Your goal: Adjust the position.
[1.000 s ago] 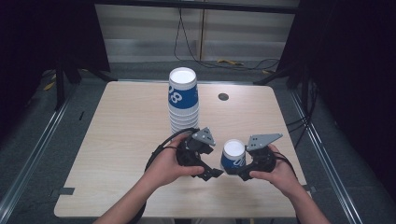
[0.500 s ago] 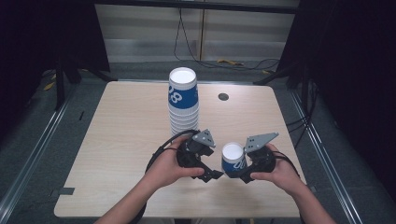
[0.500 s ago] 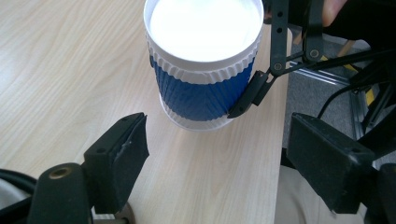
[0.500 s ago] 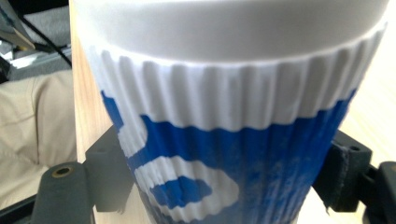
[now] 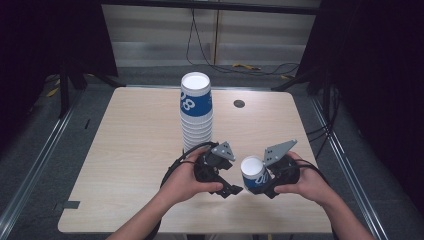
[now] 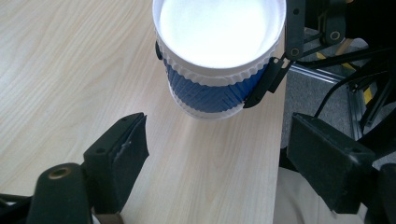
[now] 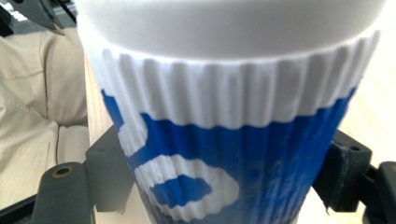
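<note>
Your right gripper (image 7: 224, 182) has its two black jaws pressed against a ribbed paper cup (image 7: 233, 154), one at 8 o'clock and one at 4 o'clock of the cup's body. The cup stands upright and very close to the lens: white rim band at 12 o'clock, blue wall with a white figure toward 6 o'clock. Beige cloth (image 7: 37, 116) lies at 9 o'clock, and pale wooden tabletop (image 7: 373, 116) shows at 3 o'clock.

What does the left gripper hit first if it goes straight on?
Most likely the blue cup held in the right gripper; it sits dead ahead of the open left gripper. Depth is unclear.
</note>
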A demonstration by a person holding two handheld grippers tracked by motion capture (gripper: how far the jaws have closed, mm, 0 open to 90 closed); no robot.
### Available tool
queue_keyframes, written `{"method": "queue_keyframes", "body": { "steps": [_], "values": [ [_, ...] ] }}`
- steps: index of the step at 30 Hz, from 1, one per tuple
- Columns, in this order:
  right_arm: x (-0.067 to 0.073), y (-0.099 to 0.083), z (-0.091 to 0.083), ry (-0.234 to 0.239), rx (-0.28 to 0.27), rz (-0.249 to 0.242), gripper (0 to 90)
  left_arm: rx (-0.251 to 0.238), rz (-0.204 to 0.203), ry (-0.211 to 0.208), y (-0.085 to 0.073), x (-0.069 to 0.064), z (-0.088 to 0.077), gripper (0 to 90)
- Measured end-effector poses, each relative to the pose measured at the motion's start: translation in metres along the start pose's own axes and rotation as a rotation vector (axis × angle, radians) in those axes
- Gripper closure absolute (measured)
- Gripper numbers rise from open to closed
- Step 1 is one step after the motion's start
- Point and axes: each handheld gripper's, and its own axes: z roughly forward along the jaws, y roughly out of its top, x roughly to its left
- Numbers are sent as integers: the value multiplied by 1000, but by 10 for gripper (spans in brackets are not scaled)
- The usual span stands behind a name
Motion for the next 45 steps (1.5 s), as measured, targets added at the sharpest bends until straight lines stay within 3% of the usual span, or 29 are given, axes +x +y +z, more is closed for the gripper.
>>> {"method": "queue_keyframes", "body": {
  "steps": [7, 16, 23, 30, 31, 32, 34, 37, 40, 45],
  "values": [
    [-1, 1, -2, 1, 36, -22, 203, 14, 1, 2, -1, -1, 6, 202],
    [2, 8, 0, 7, 135, -88, 203, 13, 0, -8, 0, -1, 11, 202],
    [4, 10, 4, 11, 167, -116, 204, 6, -1, -11, -1, -1, 12, 202],
    [5, 16, 5, 24, 209, -172, 204, 1, 0, -16, 0, -3, 13, 202],
    [7, 16, 5, 24, 226, -157, 204, 0, -3, -16, -1, -3, 14, 202],
    [6, 17, 6, 28, 221, -186, 204, 1, 2, -17, -1, -3, 14, 203],
    [8, 17, 6, 27, 243, -174, 204, -5, -5, -21, -1, -4, 16, 202],
    [8, 18, 8, 34, 238, -204, 204, -7, -3, -22, -2, -3, 16, 203],
    [9, 19, 8, 35, 252, -189, 204, -6, 6, -23, -2, -3, 17, 203],
    [11, 21, 9, 39, 248, -203, 204, -5, 21, -24, 0, -4, 17, 204]
  ]
}}
